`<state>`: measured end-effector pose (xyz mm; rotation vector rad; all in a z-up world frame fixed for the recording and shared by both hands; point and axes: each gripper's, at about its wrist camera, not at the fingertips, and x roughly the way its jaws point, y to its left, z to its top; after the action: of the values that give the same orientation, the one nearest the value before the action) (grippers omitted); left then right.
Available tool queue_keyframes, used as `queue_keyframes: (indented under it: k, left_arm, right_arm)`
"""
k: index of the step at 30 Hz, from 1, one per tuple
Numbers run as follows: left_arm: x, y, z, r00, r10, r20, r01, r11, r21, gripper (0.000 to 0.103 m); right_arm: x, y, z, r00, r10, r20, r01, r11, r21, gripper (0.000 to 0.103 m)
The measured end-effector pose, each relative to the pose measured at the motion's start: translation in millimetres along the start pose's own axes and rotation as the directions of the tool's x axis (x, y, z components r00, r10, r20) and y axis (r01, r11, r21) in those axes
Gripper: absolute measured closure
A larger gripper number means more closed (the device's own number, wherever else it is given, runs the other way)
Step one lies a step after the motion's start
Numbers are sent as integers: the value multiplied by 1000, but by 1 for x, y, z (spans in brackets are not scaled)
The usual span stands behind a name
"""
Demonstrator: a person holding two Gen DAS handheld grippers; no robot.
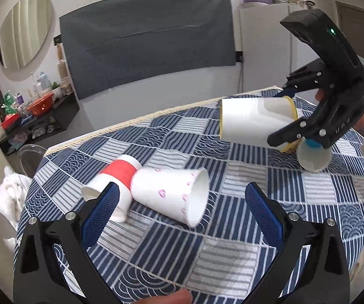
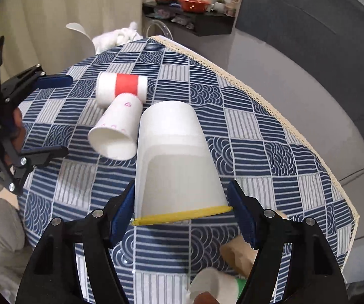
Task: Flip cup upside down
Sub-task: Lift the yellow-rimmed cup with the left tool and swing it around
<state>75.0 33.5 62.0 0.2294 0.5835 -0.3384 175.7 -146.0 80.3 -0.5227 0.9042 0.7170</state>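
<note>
the yellow-rimmed cup (image 2: 174,157) is a big white paper cup. it lies on its side near the far edge of the table (image 2: 270,136), with its closed bottom pointing away from the right gripper (image 2: 182,212) and its yellow rim toward it. the right gripper's blue pads sit either side of the cup just above the rim. the left pad touches the wall, while the right one looks just clear of it, so i cannot tell whether the grip is clenched yet.

the left gripper (image 1: 182,202) is spread wide and holds nothing. it hovers over a pink-printed cup (image 1: 172,192) that lies against a red-banded cup (image 1: 117,174) toward the table's left edge.

judging by looks, the cup is light, thin-walled and easy to crush. the rolled rim is its stiffest part, so a gentle pinch there should carry it without buckling. the smooth wall may slip, so the turn should be slow.
</note>
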Motion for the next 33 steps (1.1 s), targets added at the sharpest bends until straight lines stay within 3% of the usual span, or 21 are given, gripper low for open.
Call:
queue_keyframes:
  k: [7, 14, 23, 30, 32, 33]
  left_arm:
    - [-14, -17, -35, 997, -74, -25, 76, 992, 100, 6]
    - [-32, -17, -67, 991, -119, -59, 127, 979, 161, 6]
    - [-50, -23, -95, 985, -149, -90, 165, 965, 205, 6]
    - [-48, -25, -103, 979, -165, -122, 188, 960, 208, 6]
    - [-48, -25, -103, 975, -188, -119, 209, 957, 202, 6]
    - [-47, -26, -103, 974, -193, -120, 214, 956, 200, 6]
  right_arm:
    - [-3, 37, -23, 994, 106, 14, -104, 991, -81, 36]
    - [6, 71, -35, 972, 234, 33, -226, 961, -162, 36]
    - [16, 110, -35, 952, 305, 21, -286, 913, -291, 36]
    - [34, 127, -36, 953, 300, -37, -294, 891, -345, 35]
    - [40, 131, -39, 964, 262, -44, -260, 896, -361, 31]
    - [42, 132, -40, 964, 259, -51, -260, 894, -366, 19]
